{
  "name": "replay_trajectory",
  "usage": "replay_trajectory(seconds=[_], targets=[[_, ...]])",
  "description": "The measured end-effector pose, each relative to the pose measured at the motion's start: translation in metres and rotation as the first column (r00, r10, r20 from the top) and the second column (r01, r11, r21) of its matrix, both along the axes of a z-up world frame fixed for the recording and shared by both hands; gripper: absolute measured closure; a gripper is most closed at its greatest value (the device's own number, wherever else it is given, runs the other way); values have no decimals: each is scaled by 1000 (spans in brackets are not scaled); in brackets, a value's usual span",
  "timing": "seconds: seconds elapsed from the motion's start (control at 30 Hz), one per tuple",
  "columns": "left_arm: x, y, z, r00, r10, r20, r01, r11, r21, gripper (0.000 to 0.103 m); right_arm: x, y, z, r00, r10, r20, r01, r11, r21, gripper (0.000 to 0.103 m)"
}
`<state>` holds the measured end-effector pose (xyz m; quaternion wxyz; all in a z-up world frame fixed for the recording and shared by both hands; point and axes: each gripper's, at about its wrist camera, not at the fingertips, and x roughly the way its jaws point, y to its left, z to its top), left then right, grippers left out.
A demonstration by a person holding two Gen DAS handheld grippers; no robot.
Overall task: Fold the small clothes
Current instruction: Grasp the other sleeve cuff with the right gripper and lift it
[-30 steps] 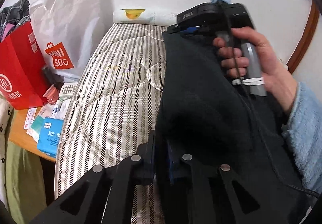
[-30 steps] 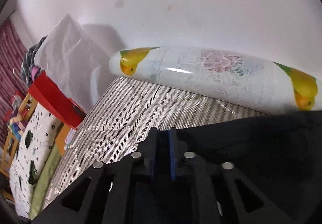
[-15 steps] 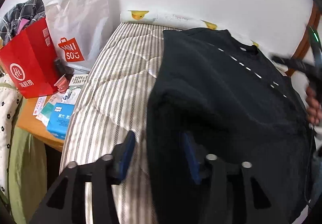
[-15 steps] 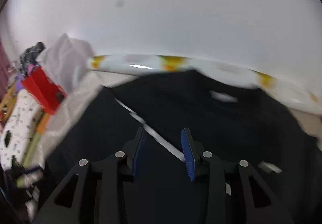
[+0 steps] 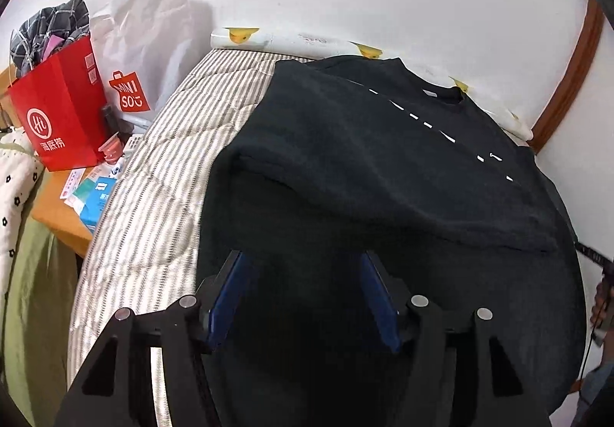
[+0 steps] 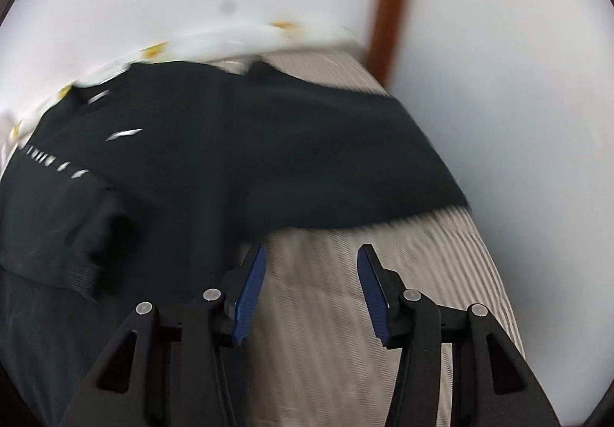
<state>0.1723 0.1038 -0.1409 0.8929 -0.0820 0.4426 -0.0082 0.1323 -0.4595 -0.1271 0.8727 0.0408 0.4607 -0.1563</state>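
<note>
a striped mattress point(image 5: 153, 197) fills your left wrist view from 6 to 12 o'clock, and a black t-shirt point(image 5: 383, 166) lies spread over its right half with the collar toward 1 o'clock, one sleeve folded across the body. your left gripper point(image 5: 303, 289) hangs over the shirt's lower part at 6 o'clock, jaws wide apart and holding nothing. your right gripper point(image 6: 311, 285) is just as wide open and empty over bare mattress, the shirt's edge at its 10 o'clock; a red bag point(image 5: 57, 112) stands at 9 o'clock of the left view.

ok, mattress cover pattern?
Grey-and-cream herringbone stripes on the mattress cover; clearest in the left wrist view.
</note>
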Motion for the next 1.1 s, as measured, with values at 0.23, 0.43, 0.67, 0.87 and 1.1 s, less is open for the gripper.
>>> replay_trajectory(seconds=[0.23, 0.43, 0.67, 0.87, 1.1], targets=[[14, -22, -1, 1000, 4, -31, -2, 999, 43, 44, 9, -39, -30, 999, -1, -36, -2, 996, -92, 50], [25, -30, -3, 999, 6, -47, -3, 997, 74, 44, 34, -47, -35, 1000, -9, 4, 10, 994, -107, 39], [27, -25, -8, 998, 13, -64, -9, 998, 68, 44, 60, -48, -35, 999, -47, 26, 50, 990, -132, 90], [23, -20, -12, 997, 7, -78, -3, 998, 60, 44, 57, -42, -4, 994, -36, 107, 52, 988, -148, 97], [18, -34, -33, 988, -54, -144, 66, 994, 84, 42, 62, -5, 59, 966, 13, 257, 16, 994, -109, 98]])
